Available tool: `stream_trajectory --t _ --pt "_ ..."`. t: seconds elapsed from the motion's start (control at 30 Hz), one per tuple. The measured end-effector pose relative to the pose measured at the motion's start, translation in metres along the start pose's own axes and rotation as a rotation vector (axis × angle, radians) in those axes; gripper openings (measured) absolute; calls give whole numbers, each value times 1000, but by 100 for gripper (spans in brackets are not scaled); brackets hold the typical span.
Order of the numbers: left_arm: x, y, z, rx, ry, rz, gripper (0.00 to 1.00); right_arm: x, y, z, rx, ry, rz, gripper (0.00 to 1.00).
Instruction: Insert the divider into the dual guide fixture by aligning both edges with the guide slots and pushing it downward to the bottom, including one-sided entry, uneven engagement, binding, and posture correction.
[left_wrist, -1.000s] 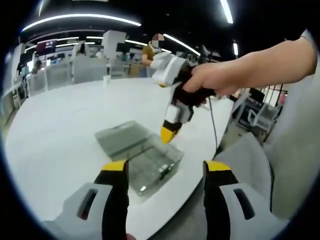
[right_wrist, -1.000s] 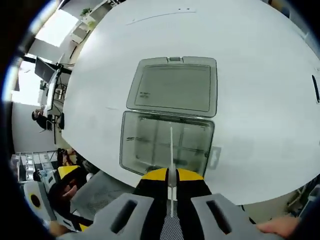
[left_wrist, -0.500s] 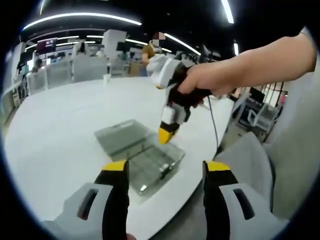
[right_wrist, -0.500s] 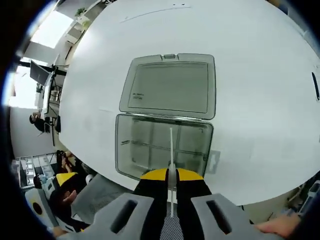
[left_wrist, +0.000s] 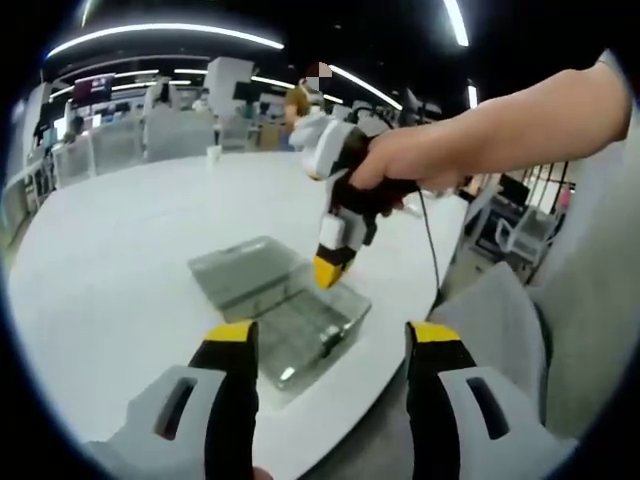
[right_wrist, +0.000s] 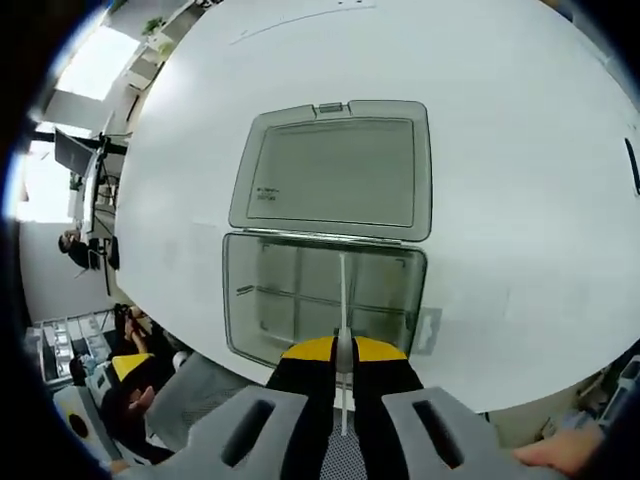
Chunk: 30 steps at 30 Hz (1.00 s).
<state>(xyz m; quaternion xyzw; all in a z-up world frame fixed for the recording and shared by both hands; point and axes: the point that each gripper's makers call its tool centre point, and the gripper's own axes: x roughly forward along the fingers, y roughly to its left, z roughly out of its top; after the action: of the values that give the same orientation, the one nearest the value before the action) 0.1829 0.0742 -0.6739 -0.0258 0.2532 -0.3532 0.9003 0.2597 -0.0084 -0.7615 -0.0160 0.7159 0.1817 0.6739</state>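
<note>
Thin clear plastic divider (right_wrist: 342, 300): lower end hidden between the right gripper (right_wrist: 342, 352) jaws. Contact with the clear plastic box (right_wrist: 320, 300) guide slots indeterminable.

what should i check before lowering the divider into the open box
1. Grip on divider: right gripper is shut on its lower edge. Ok.
2. Lid out of the way: folded flat on the table behind the clear box. Ok.
3. Divider over the box: the right gripper hangs above it in the left gripper view. Ok.
4. Divider edges lined up with guide slots: slots too faint to make out. Cannot tell.
5. Box steadied: left gripper is open and short of it, not touching. Not ok.
6. Divider upright, not tilted: seen edge-on as a straight thin line. Ok.
</note>
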Motion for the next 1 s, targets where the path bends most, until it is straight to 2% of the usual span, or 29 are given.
stream_trajectory --t 0.87,1.0 --pt "1 3 -2 -10 9 1 56 14 -6 10 41 29 -12 0" --pt "1 4 -3 -10 9 2 56 12 -4 4 40 34 -20 0"
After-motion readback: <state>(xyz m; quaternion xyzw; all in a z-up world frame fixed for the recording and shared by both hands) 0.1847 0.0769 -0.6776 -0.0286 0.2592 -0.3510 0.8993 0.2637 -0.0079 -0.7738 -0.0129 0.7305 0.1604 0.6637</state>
